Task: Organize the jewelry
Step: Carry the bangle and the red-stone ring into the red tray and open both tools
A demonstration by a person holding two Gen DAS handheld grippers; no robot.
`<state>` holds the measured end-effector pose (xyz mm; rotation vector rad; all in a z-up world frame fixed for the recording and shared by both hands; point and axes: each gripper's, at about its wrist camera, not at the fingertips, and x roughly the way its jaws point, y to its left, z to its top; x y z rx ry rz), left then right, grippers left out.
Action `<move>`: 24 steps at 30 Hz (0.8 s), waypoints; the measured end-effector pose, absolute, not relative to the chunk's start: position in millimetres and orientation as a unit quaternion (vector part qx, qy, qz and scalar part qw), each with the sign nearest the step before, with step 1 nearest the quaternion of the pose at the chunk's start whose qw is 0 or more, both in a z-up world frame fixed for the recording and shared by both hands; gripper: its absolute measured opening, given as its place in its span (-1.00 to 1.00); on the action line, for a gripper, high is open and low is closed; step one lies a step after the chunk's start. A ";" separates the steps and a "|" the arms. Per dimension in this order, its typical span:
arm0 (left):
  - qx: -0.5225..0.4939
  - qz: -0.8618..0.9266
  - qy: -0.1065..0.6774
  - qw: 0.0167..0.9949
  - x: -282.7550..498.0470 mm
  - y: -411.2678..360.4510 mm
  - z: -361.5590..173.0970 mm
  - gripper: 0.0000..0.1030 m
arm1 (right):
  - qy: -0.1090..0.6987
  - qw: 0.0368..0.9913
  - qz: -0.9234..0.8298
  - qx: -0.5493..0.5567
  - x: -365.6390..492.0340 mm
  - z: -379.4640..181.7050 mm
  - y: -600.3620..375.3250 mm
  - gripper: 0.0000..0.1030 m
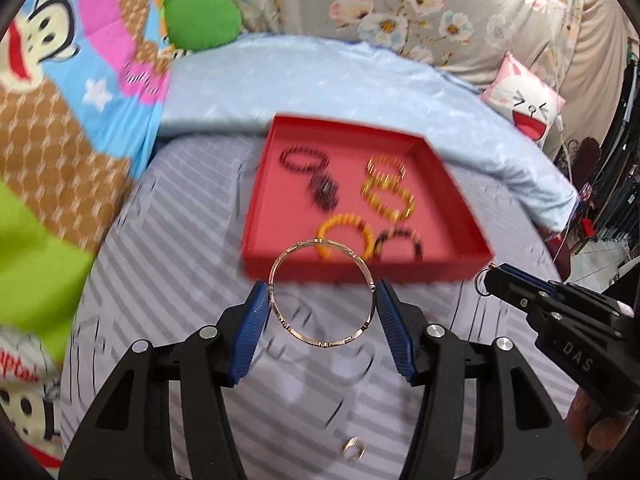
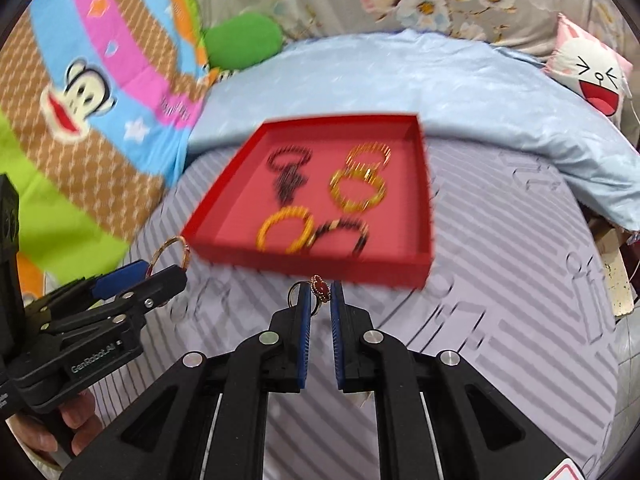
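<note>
My left gripper (image 1: 323, 298) has its blue pads clamped on a thin rose-gold bangle (image 1: 322, 293), one pad each side, ring held up facing the cam at centre frame, just below the near wall of the red tray (image 1: 368, 270). In the right wrist view that same bangle (image 2: 169, 255) shows edge-on at mid left, sticking out of the left gripper (image 2: 160, 276).

My right gripper (image 2: 321, 300) is pinched down on a small ring w/ dark red stone (image 2: 320, 290), stone between the tips, thin band poking out to the left. It sits centre frame, just short of the tray's (image 2: 320, 268) near wall. In the left wrist view the right gripper (image 1: 490, 276) comes in from the right edge; only a bit of the ring's band (image 1: 480, 282) is visible at its tip.

Tray lies on striped grey-lilac bedding (image 1: 168, 240), upper centre in both views. Inside: dark beaded bracelets (image 1: 304, 159), gold/amber bangles (image 1: 390, 200), an orange one (image 1: 346, 236); all blurred. Another small gold ring (image 1: 353, 448) lies on the bedding, bottom centre of the left view.
</note>
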<state>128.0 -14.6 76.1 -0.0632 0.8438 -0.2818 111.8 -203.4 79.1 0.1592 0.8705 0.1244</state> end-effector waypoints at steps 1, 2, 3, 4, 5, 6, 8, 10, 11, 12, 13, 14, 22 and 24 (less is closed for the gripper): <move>-0.030 -0.138 0.405 0.903 133.4 -17.6 78.5 0.02 | 0.418 0.903 0.057 0.080 117.9 81.4 -207.0 -0.82; -0.027 -0.138 0.401 0.905 141.3 -22.0 80.5 0.02 | 0.415 0.905 0.054 0.080 123.5 83.0 -210.3 -0.82; -0.024 -0.138 0.399 0.906 148.1 -25.6 81.1 0.02 | 0.413 0.906 0.050 0.079 131.0 83.9 -213.0 -0.82; -0.022 -0.138 0.398 0.907 155.0 -28.6 80.5 0.02 | 0.413 0.906 0.047 0.078 139.6 83.6 -215.1 -0.82; -0.019 -0.138 0.399 0.906 163.5 -32.2 78.8 0.02 | 0.414 0.906 0.047 0.078 144.6 82.3 -214.5 -0.82; -0.018 -0.138 0.401 0.906 170.5 -35.3 76.1 0.02 | 0.415 0.905 0.046 0.077 153.0 80.5 -214.6 -0.82; -0.012 -0.135 0.406 0.904 185.5 -41.0 69.6 0.02 | 0.418 0.905 0.044 0.072 164.3 76.8 -213.7 -0.82; -0.010 -0.134 0.411 0.901 197.6 -45.0 63.6 0.02 | 0.422 0.903 0.042 0.070 178.6 70.1 -213.5 -0.82; -0.008 -0.133 0.415 0.900 204.5 -47.1 59.1 0.02 | 0.424 0.902 0.041 0.070 182.5 67.4 -214.2 -0.82; -0.006 -0.132 0.416 0.899 209.1 -48.6 55.9 0.02 | 0.428 0.900 0.040 0.070 189.7 62.7 -215.0 -0.82; -0.003 -0.130 0.420 0.898 215.3 -50.4 51.5 0.02 | 0.431 0.899 0.039 0.071 195.1 58.6 -216.1 -0.82; -0.001 -0.129 0.422 0.897 219.3 -51.0 48.1 0.02 | 0.433 0.898 0.038 0.071 199.4 55.3 -217.1 -0.82; -0.005 -0.117 0.439 0.891 244.4 -48.4 26.0 0.02 | 0.452 0.889 0.030 0.062 226.7 29.5 -218.1 -0.82; -0.006 -0.116 0.443 0.889 248.4 -48.0 22.5 0.02 | 0.451 0.890 0.027 0.055 229.4 27.6 -216.5 -0.82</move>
